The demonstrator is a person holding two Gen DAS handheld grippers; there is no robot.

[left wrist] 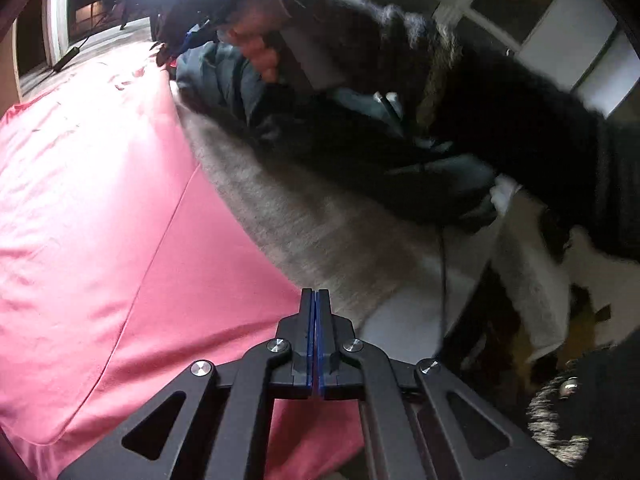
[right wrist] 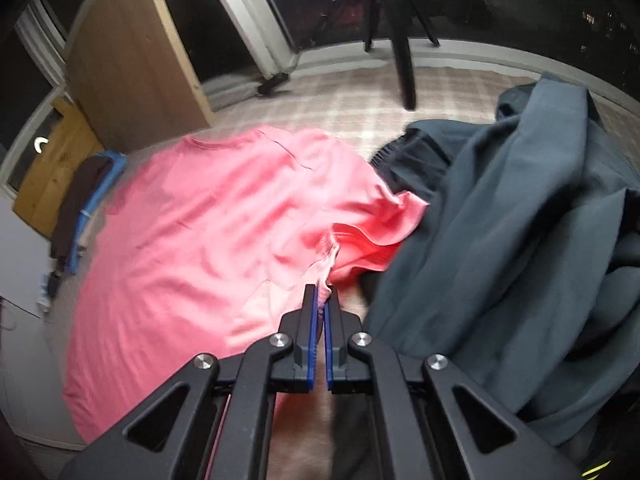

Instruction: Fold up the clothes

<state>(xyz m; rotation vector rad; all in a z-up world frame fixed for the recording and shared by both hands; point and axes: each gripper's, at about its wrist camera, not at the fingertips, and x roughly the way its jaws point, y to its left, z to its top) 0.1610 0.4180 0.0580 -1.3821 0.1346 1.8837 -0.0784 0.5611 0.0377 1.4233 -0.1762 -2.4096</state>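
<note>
Right now the right tool [right wrist: 322, 300] has its two blue-lined fingers nearly together, pinching a bunched edge of the pink T-shirt [right wrist: 200, 232]. The cloth rises in a thin twist from the shirt into the gap between the pads. Ahead of this tool and to its left the shirt lies spread out over a pale checked surface [right wrist: 360, 96], its neckline at the far end. Just to the right of the tool a dark grey-blue garment [right wrist: 500, 240] sits in a crumpled heap, touching the lifted pink edge. Beyond that heap, partly under it, lies a black ribbed piece of cloth [right wrist: 412, 156]. Farther ahead stand the dark legs of a tripod [right wrist: 404, 64], and far to the left a wooden panel [right wrist: 132, 60] leans upright.

The left tool [left wrist: 315, 300] has its fingers pressed fully together with nothing visible between them. It hovers over the pink shirt's edge, which fills the area ahead and to the left of it. Immediately ahead and to the right lies a grey fuzzy fabric [left wrist: 296, 216]. Beyond that a person's dark sleeve [left wrist: 500, 128] crosses the view, with a hand [left wrist: 260, 48] at the far end, blurred.
</note>
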